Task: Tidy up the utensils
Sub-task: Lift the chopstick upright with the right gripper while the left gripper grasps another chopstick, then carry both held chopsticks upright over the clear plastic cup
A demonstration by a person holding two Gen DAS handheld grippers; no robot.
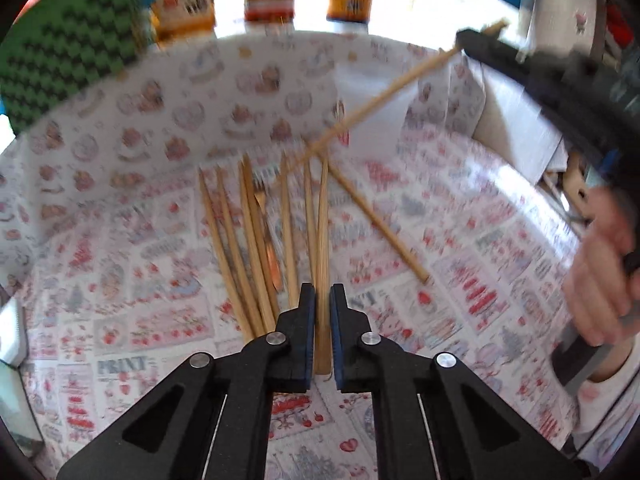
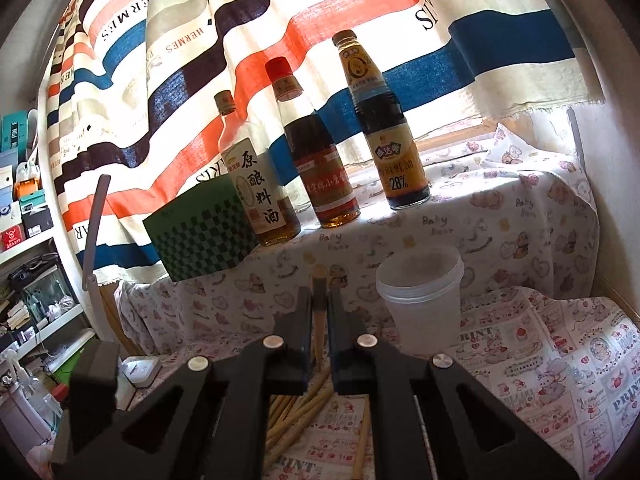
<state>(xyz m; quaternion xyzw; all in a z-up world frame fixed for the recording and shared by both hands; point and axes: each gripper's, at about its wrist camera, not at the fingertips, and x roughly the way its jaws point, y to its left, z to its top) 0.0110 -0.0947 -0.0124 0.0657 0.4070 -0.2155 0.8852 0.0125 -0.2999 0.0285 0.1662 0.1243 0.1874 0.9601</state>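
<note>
While my left claw sits low over the counter, its jaws are pinched on one flat bamboo chopstick that runs forward from between the pads. Motion blur softens this view. I count about seven more loose chopsticks fanned just left of it on the cloth, plus a single stick lying diagonally to the right; among the fan, one small fork, tines barely legible.

My right claw is clamped on another chopstick, blunt end poking up past the fingertips; from the left wrist view that stick slants through the air above the pile, with the person's hand gripping the handle at right.

All sticks: pale tan bamboo, slim, tapered, matte.

Three glass bottles stand in a row on a raised ledge, dark and amber liquids, paper labels. One translucent plastic cup, ribbed rim, stands upright near the right claw. One green checkered box beside the bottles. Striped curtain behind; printed cloth covers the counter.
</note>
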